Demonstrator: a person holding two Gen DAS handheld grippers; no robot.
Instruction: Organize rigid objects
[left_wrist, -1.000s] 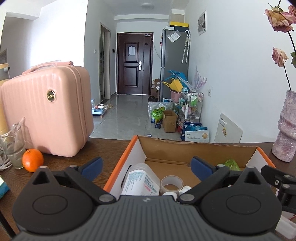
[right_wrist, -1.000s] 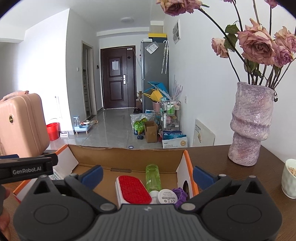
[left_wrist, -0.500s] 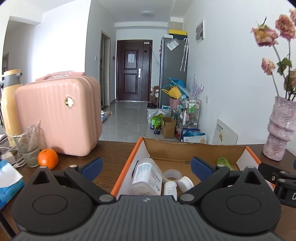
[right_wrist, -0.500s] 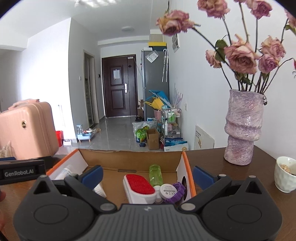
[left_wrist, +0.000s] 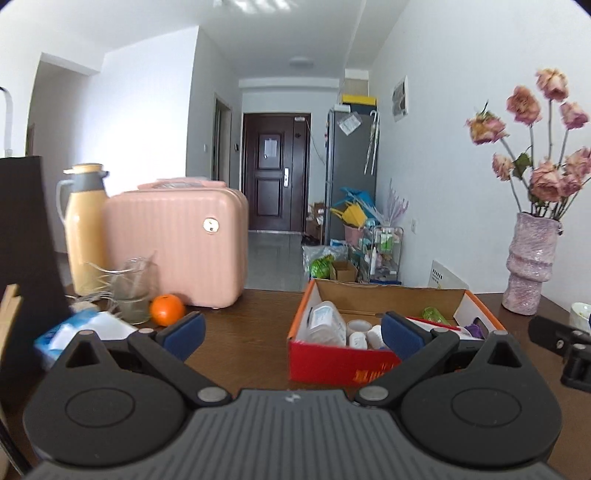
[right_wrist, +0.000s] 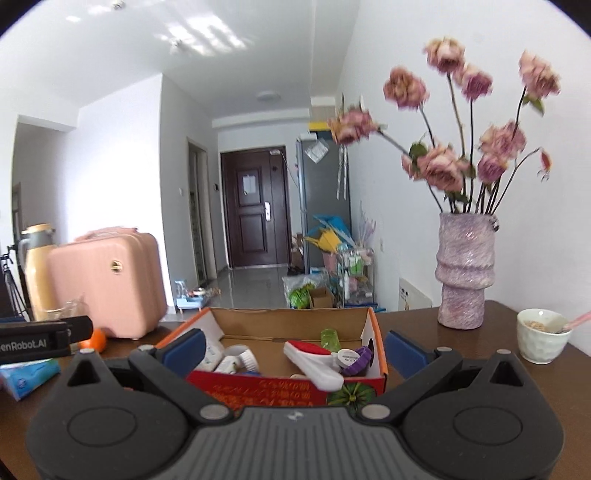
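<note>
An open red and orange cardboard box stands on the brown table. It holds a white bottle, a tape roll, small white jars, a red and white brush, a green bottle and a purple item. My left gripper is open and empty, held back in front of the box. My right gripper is open and empty, also in front of the box. A small green pumpkin-like object lies before the box.
A pink suitcase, a yellow thermos, a glass jar, an orange and a blue tissue pack stand at the left. A purple vase of dried roses and a white cup stand at the right.
Both grippers have pulled back and away from the box, so its red front wall now shows. Both stayed open and empty.
</note>
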